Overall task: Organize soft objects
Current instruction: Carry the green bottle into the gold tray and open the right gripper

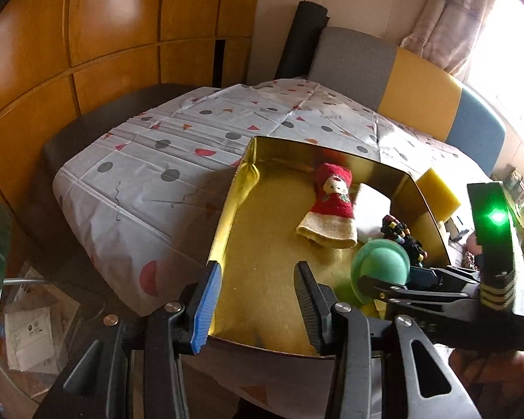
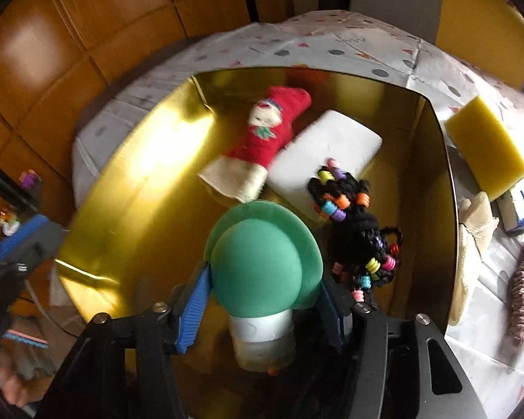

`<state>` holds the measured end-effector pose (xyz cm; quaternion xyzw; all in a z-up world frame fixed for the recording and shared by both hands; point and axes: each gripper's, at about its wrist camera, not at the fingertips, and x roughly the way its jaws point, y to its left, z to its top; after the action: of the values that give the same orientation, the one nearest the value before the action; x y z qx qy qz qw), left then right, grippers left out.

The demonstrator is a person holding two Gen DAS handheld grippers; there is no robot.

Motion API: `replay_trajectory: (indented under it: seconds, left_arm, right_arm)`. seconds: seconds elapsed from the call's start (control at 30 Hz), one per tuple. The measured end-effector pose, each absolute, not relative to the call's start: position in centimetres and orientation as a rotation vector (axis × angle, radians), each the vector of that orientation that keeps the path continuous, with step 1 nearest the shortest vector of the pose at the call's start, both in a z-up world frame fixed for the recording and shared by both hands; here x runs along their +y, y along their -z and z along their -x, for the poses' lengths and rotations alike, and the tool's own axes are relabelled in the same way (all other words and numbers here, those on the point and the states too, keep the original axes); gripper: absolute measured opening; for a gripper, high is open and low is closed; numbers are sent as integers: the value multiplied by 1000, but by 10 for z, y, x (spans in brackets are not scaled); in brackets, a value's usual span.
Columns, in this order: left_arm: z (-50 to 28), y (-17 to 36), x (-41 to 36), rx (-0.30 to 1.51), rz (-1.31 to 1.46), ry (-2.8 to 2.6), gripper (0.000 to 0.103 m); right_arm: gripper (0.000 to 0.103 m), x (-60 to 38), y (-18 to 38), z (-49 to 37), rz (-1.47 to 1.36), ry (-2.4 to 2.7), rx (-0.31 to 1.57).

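Right wrist view shows the sock [image 2: 262, 139], white sponge [image 2: 328, 150] and beaded hair tie [image 2: 349, 216] already in the gold box [image 2: 440, 209], the right gripper [image 2: 262, 300] fingers loosely flanking the green mushroom toy [image 2: 258, 265] over it, left gripper [image 1: 258, 300] released, yellow sponge [image 2: 485, 146] left on the tabletop [image 2: 366, 45].

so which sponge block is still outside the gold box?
The yellow sponge, lying on the tablecloth right of the gold box. The white sponge is already inside, beside the red sock.

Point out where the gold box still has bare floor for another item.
Free: the left half of the gold box, between its left wall and the red Santa sock. Crowded: the right side, where the white foam block, the black beaded braid and the green foam mushroom sit together.
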<state>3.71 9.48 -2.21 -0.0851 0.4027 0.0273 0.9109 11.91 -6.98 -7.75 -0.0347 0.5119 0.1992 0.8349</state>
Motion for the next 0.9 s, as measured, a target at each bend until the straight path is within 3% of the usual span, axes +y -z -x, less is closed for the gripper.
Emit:
replay_trajectory:
  seconds: [0.9]
  left_arm:
    - [-30, 3, 47, 796, 42, 22, 43]
  right_arm:
    - [70, -173, 10, -76, -14, -283, 829]
